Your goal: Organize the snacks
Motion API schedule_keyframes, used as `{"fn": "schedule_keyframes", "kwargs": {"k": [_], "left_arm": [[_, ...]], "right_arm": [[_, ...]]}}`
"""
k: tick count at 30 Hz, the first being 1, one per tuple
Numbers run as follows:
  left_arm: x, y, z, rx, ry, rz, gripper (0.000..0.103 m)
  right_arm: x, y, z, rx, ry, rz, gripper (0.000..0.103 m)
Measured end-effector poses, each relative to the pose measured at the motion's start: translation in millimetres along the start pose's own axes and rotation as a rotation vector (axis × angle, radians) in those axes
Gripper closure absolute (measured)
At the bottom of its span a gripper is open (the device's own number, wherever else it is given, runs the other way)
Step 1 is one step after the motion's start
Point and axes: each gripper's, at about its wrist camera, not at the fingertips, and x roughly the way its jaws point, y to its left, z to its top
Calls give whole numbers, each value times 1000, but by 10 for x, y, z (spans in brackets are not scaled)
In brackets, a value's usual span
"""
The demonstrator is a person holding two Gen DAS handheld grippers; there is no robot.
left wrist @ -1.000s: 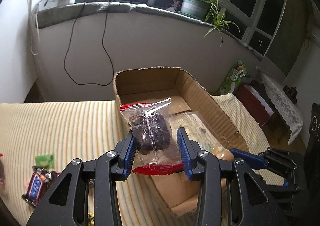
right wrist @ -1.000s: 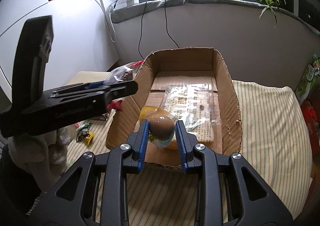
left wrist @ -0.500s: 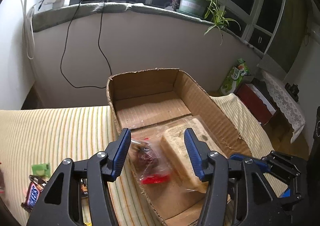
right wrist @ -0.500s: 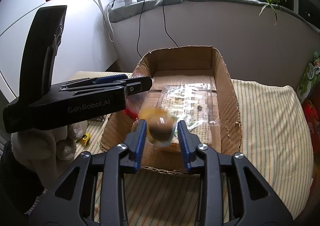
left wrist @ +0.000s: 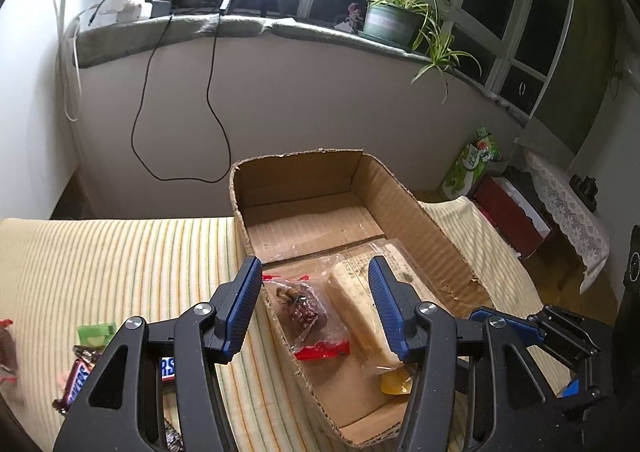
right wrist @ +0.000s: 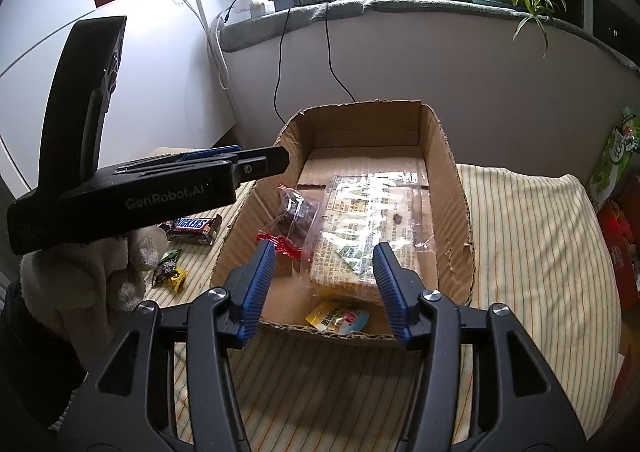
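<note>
An open cardboard box (left wrist: 420,220) (right wrist: 440,172) stands on the striped cloth. On its floor lie a clear packet of dark dried fruit with red ends (left wrist: 304,312) (right wrist: 296,216), a large clear-wrapped cake packet (left wrist: 360,312) (right wrist: 372,228) and a small yellow egg packet (left wrist: 394,382) (right wrist: 338,318) by the near wall. My left gripper (left wrist: 314,268) (right wrist: 276,165) hovers open over the box's left wall, holding nothing. My right gripper (right wrist: 324,252) (left wrist: 480,318) hangs above the near end, its jaws opening with nothing between them.
Left of the box lie a Snickers bar (left wrist: 78,380) (right wrist: 194,228) and small green and yellow sweets (left wrist: 94,334) (right wrist: 170,272). A gloved hand (right wrist: 80,284) holds the left gripper. A potted plant (left wrist: 390,22) and cables sit on the sill behind.
The left jaws opened and the dried-fruit packet dropped into the box. The right jaws widened and the egg packet fell to the box floor by the near wall.
</note>
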Motion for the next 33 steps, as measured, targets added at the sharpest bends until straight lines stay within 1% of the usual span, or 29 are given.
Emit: {"fn": "schedule_keyframes", "kwargs": {"k": [10, 19, 25, 33], "left_arm": [[-317, 105, -43, -17, -33, 10, 48], [-710, 411, -174, -70, -74, 52, 48], [-976, 731, -355, -114, -82, 103, 48], [-1255, 1042, -754, -158, -55, 150, 48]], "right_arm": [[-134, 227, -35, -33, -8, 21, 50], [-191, 518, -106, -77, -3, 67, 50], [-152, 764, -188, -125, 22, 109, 50], [10, 1065, -347, -173, 82, 167, 50]]}}
